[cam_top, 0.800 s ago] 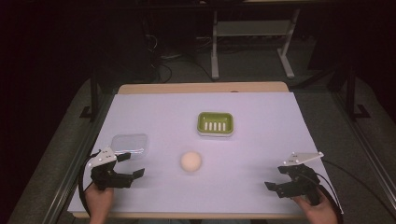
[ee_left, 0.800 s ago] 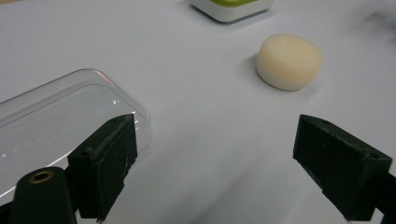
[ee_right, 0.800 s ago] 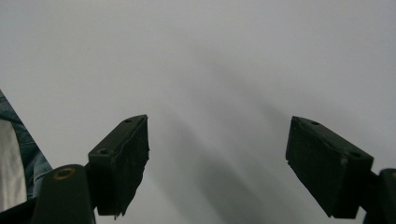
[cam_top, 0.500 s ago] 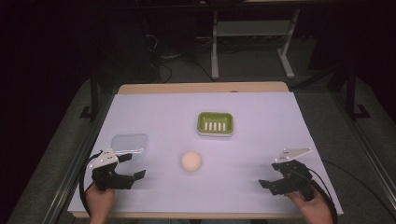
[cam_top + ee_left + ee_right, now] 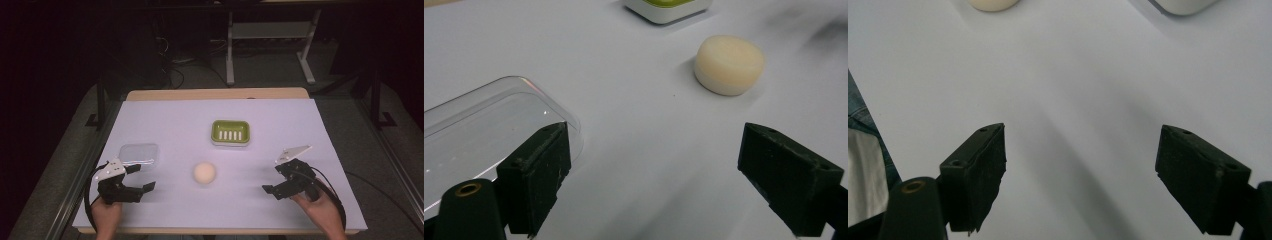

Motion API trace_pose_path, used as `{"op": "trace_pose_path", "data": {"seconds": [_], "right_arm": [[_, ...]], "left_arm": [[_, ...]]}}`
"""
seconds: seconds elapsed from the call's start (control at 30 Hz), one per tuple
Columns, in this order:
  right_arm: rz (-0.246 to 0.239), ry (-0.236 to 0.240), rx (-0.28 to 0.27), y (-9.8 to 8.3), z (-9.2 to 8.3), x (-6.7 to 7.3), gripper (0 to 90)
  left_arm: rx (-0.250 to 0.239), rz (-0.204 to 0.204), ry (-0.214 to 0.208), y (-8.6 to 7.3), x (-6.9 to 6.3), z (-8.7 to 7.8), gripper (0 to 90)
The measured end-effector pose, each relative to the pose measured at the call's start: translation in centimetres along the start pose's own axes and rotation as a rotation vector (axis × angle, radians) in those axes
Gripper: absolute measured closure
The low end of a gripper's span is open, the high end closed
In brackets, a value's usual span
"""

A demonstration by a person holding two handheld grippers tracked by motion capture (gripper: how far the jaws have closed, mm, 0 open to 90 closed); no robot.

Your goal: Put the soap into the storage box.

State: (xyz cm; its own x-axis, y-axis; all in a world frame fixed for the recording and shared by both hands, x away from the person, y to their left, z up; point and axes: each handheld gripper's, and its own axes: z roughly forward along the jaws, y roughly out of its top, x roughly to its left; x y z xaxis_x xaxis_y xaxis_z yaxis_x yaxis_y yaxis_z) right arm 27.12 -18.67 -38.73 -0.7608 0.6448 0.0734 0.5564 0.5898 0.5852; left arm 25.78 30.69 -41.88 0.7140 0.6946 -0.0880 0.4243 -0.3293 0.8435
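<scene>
The round cream soap [image 5: 204, 173] lies on the white table cover [image 5: 170, 120], between the 2 grippers and apart from both, with the green soap dish [image 5: 230, 132] beyond it (no brand, label or writing can be read on any of them). The left gripper [image 5: 140, 178] hovers with jaws spread wide and empty, just beside the clear plastic lid [image 5: 139, 154]. The right gripper [image 5: 272, 181] is likewise wide open, holding nothing over bare cover.

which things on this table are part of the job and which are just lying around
Likely in the job:
round cream soap bar
green soap dish
clear plastic lid
left gripper and right gripper, both open and holding nothing

Lying about:
metal stand beyond the table
cables on the floor
</scene>
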Motion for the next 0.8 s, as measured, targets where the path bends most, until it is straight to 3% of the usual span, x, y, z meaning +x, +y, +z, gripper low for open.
{"op": "trace_pose_path", "data": {"seconds": [0.2,0.53,0.8], "right_arm": [[-0.048,0.018,0.023,2.0,0.6,0.6,19.4],[-0.075,0.035,0.019,3.7,0.6,1.2,19.5],[-0.126,0.047,0.036,5.5,1.1,1.8,19.3]], "left_arm": [[0.0,-0.002,0.004,0.0,0.0,-0.1,12.8],[-0.002,-0.001,0.009,0.0,0.1,-0.1,12.9],[-0.002,-0.001,0.011,0.0,0.1,-0.1,12.9]]}}
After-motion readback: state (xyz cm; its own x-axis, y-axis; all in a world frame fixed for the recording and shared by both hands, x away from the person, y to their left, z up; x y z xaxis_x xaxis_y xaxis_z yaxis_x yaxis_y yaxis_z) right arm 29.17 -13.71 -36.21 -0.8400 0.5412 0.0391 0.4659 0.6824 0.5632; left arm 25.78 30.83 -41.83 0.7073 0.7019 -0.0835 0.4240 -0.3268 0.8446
